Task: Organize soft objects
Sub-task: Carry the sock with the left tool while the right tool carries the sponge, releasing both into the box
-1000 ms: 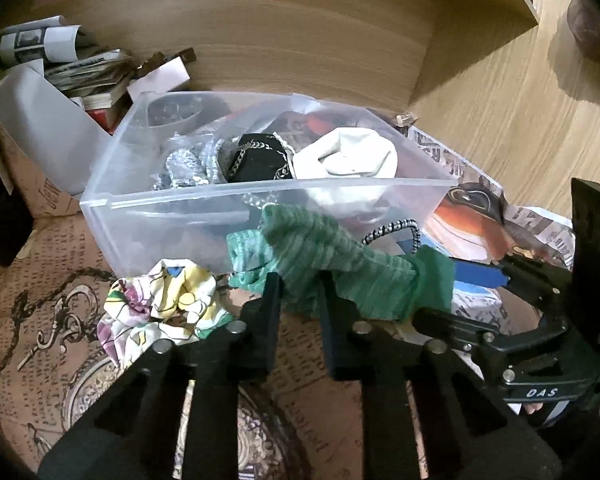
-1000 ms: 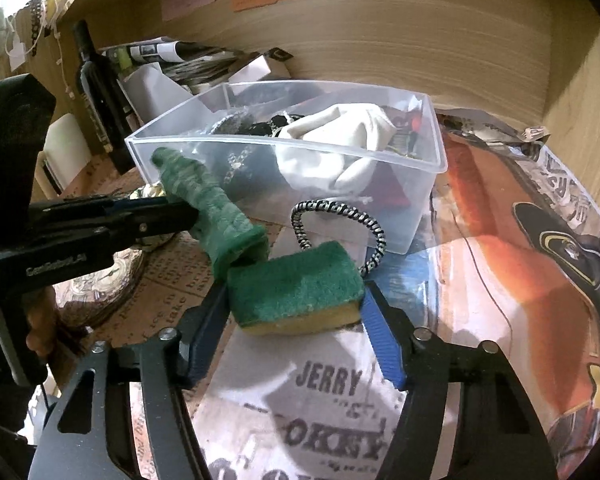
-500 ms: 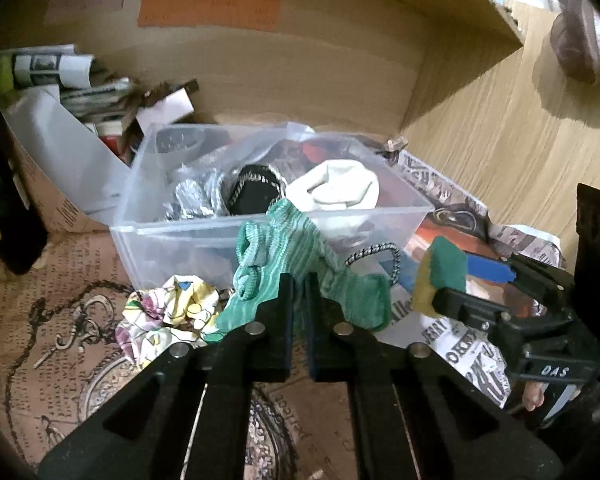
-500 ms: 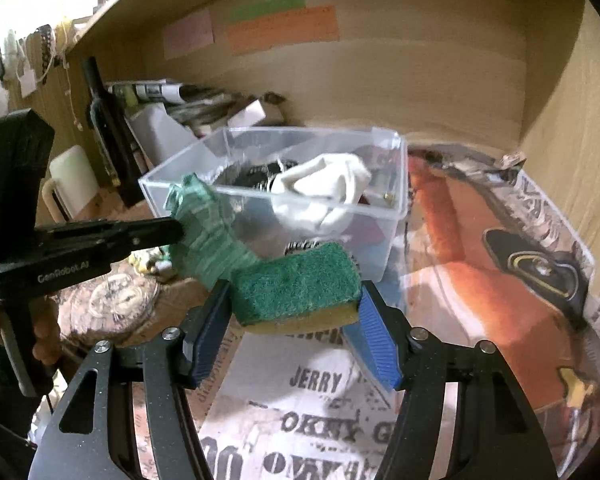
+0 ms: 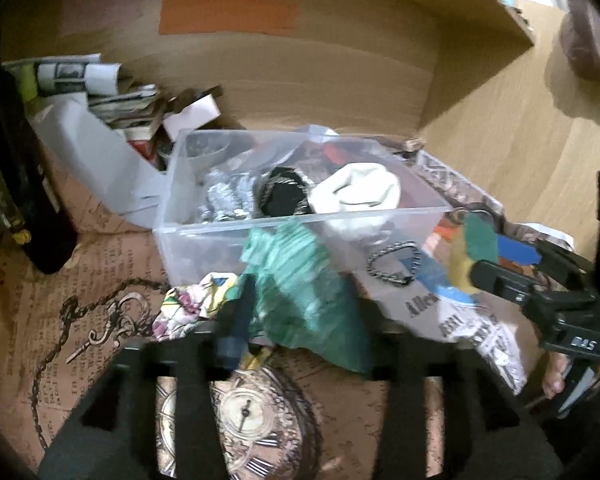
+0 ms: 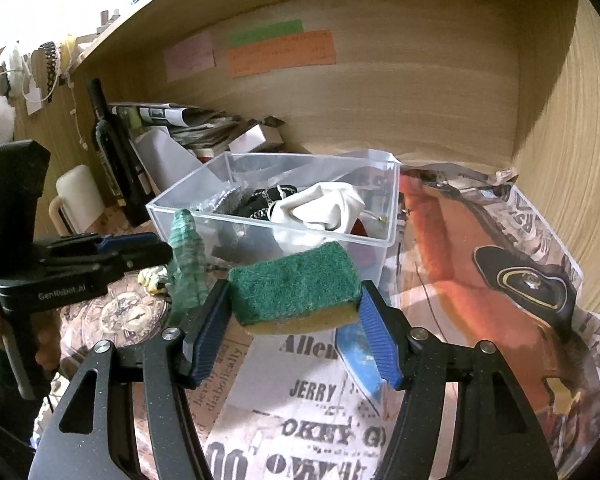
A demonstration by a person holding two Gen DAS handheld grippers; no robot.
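A green knit cloth [image 5: 300, 276] hangs in front of the clear plastic bin [image 5: 204, 232]. In the blurred left wrist view my left gripper [image 5: 304, 320] has its jaws spread wide, with the cloth loose between them. In the right wrist view the cloth [image 6: 186, 260] still hangs at the left gripper's tip [image 6: 156, 250]. My right gripper [image 6: 294, 312] is shut on a green and yellow sponge [image 6: 296, 286], held above the newspaper in front of the bin [image 6: 392, 208]. The bin holds a white cloth [image 6: 320, 210] and dark items.
A floral scrunchie [image 5: 192, 304] lies left of the cloth. A striped hair tie [image 5: 394, 266] lies by the bin's front. A dark bottle [image 6: 114, 160], a white mug [image 6: 78, 200] and stacked papers [image 6: 188, 124] stand at the left. Wooden walls close the back and right.
Both grippers rose and pulled back with their loads. The left gripper's jaws, shut on the green cloth half a second ago, now stand wide apart. The right still grips the sponge.
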